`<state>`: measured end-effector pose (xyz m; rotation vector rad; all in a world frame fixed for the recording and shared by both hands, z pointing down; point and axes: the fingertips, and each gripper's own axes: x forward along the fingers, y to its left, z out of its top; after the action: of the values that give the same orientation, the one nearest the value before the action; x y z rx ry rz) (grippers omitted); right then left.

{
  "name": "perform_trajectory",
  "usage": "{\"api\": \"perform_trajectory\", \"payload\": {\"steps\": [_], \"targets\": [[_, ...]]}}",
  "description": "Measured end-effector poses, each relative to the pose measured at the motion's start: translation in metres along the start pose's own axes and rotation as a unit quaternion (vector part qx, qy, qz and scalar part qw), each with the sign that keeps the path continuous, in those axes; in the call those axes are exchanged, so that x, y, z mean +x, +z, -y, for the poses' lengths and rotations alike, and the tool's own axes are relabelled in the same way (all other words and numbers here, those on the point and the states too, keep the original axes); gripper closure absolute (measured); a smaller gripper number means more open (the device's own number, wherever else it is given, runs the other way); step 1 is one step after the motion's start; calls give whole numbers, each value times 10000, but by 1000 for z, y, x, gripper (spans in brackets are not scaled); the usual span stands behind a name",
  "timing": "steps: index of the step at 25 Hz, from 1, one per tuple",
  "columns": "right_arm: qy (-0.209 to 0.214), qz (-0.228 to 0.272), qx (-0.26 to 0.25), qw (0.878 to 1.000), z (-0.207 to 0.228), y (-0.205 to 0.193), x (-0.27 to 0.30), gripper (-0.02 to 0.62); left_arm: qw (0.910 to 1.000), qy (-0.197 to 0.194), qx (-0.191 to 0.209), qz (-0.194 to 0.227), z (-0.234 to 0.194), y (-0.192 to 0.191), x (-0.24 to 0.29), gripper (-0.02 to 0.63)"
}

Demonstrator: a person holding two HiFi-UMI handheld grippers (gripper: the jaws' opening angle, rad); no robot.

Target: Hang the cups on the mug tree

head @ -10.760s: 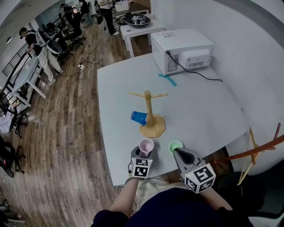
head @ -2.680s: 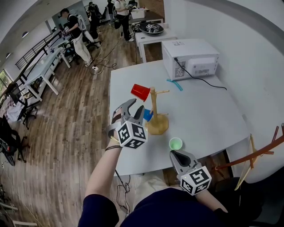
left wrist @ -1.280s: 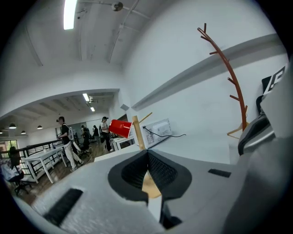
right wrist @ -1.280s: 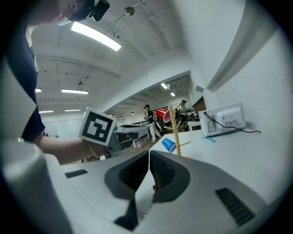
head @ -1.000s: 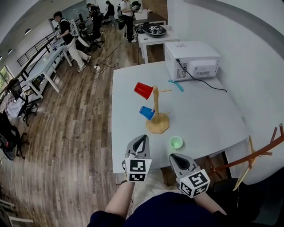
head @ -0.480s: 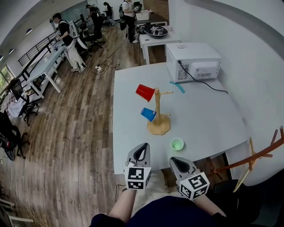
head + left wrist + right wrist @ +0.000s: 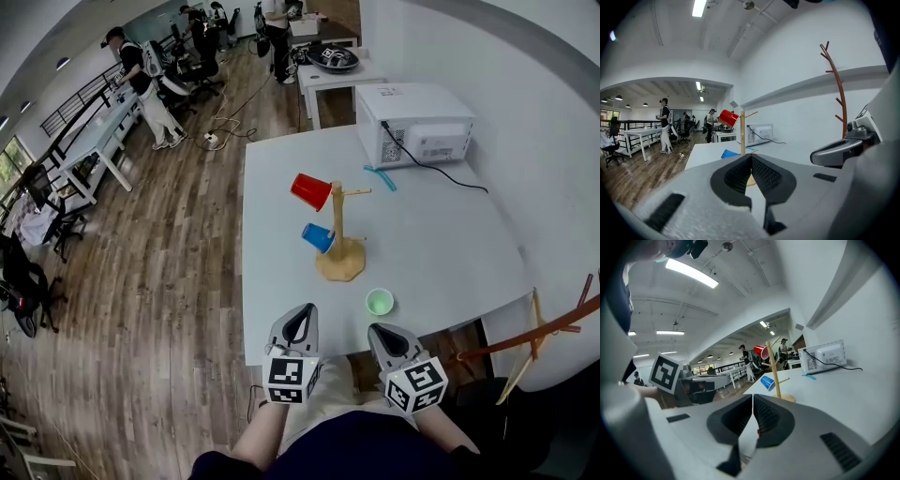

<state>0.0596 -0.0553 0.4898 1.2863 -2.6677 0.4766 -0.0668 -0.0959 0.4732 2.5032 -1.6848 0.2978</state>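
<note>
My left tongs (image 7: pixel 301 312) and right tongs (image 7: pixel 383 331) are both clenched and empty at the near edge of the worktop (image 7: pixel 450 253). The green cup (image 7: pixel 379 301) stands mouth up just ahead of the right tongs, so right is nearer. Farther ahead is the mug tree (image 7: pixel 338 230), post upright, with the blue cup (image 7: pixel 319 237) low and the red cup (image 7: pixel 309 190) high on its left. The pegs on its right look free.

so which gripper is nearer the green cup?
Right. The right gripper sits just on the person's side of the green cup; the left gripper is farther, off to the cup's left.
</note>
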Motion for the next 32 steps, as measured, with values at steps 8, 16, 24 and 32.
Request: {"api": "perform_trajectory", "payload": {"steps": [8, 16, 24, 32], "targets": [[-183, -51, -140, 9997, 24, -9, 6, 565, 9999, -80, -72, -105, -2, -18, 7, 586], [-383, -190, -280, 9987, 52, -32, 10, 564, 9996, -175, -89, -181, -7, -36, 14, 586], [-639, -486, -220, 9965, 83, -64, 14, 563, 9992, -227, -121, -313, -9, -52, 29, 586], [-535, -871, -60, 9947, 98, -94, 25, 457, 9983, -351, -155, -427, -6, -61, 42, 586]]}}
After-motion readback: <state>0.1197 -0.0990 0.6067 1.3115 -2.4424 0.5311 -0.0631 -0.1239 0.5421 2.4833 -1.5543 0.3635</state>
